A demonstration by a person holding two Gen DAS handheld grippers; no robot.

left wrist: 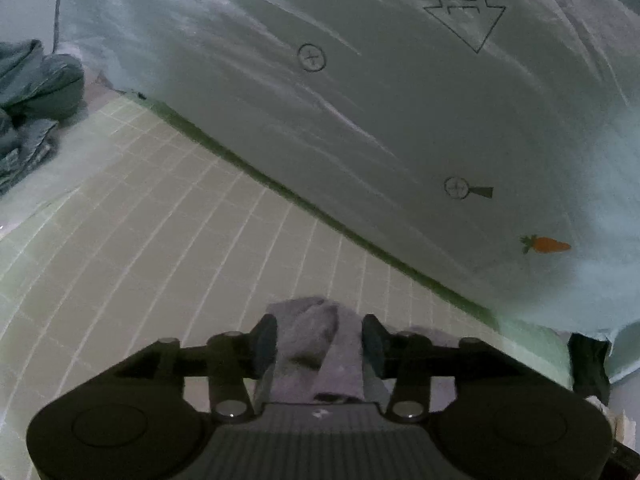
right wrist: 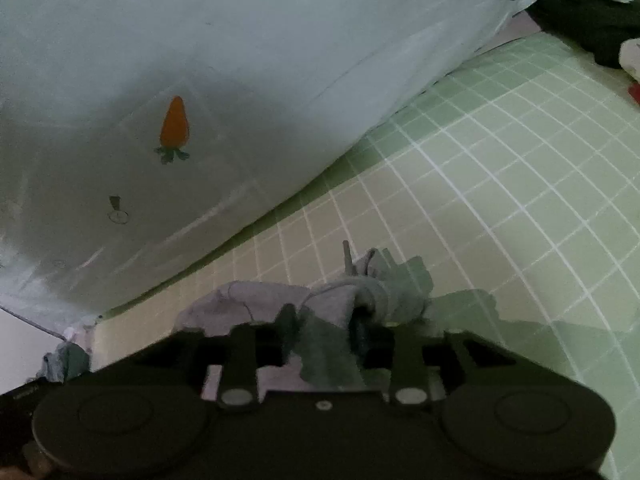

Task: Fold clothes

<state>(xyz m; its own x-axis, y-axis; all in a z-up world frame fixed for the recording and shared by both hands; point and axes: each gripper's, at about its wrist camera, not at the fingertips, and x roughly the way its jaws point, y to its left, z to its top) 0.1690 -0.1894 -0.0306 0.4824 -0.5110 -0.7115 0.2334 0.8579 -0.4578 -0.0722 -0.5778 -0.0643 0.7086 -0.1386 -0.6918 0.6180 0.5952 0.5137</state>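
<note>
1. Pale mint-white printed cloth sheet (left wrist: 360, 100), marked with an outlined arrow, crossed circles and a small orange carrot (right wrist: 175, 122): it lies draped over the far part of your work surface, rumpled, its edge running slantwise across both views. Whether it is a garment awaiting folding or a cover, you cannot tell.

2. Light green cutting mat with white grid lines (left wrist: 160, 220): this is your working surface, flat, bare between the sheet's edge and your tools.

3. Heap of dark grey-blue crumpled clothes (left wrist: 32, 88): it sits off the mat at your left, unfolded. A dark garment (right wrist: 580, 20) lies bunched beyond the sheet's far corner. By these, folding work remains.

4. Small grey knitted garment (left wrist: 316, 344): it is bunched, not flat or squared, and you hold it just above the mat's near edge. Its fold is unfinished; the stage is unclear.

5. Left gripper (left wrist: 318, 338): clenched on the grey garment.

6. Right gripper (right wrist: 324, 324): likewise clamped on grey fabric, a drawstring or loose end trailing ahead of it.

The room beyond is dim and hidden.
</note>
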